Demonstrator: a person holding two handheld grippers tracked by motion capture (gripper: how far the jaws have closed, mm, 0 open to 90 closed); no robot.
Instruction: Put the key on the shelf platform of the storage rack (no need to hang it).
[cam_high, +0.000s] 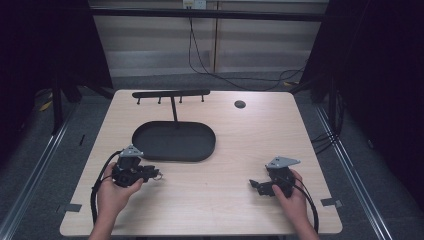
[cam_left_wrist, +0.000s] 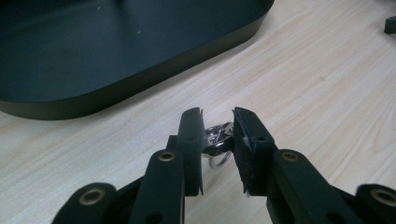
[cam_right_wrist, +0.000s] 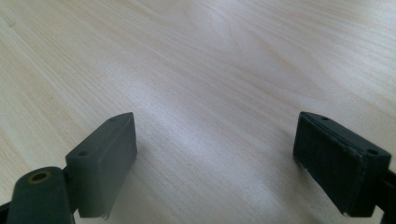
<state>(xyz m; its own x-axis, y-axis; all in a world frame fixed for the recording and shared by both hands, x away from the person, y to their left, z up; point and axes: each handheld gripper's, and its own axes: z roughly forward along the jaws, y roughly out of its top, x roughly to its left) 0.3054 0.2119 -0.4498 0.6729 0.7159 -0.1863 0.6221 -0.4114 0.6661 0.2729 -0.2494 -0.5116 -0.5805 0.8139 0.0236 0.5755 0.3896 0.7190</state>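
A small silver metal ring piece (cam_left_wrist: 217, 137) sits clamped between the two black jaws of my left gripper (cam_left_wrist: 218, 116), just above the wooden table. In the high view my left gripper (cam_high: 153, 173) lies low at the table's front left, pointing right, with the ring (cam_high: 159, 175) at its tip. It is just in front of the black oval tray (cam_high: 200, 150). At the front right, my right gripper (cam_high: 254, 185) points left. Its jaws stand wide apart over bare wood in the right gripper view (cam_right_wrist: 217, 126), with nothing between them.
A thin post rises from the back of the tray and carries a black crossbar (cam_high: 171, 93) with several small pegs. A round cable hole (cam_high: 240, 104) sits at the table's back right. Cables trail off both grippers towards the front edge.
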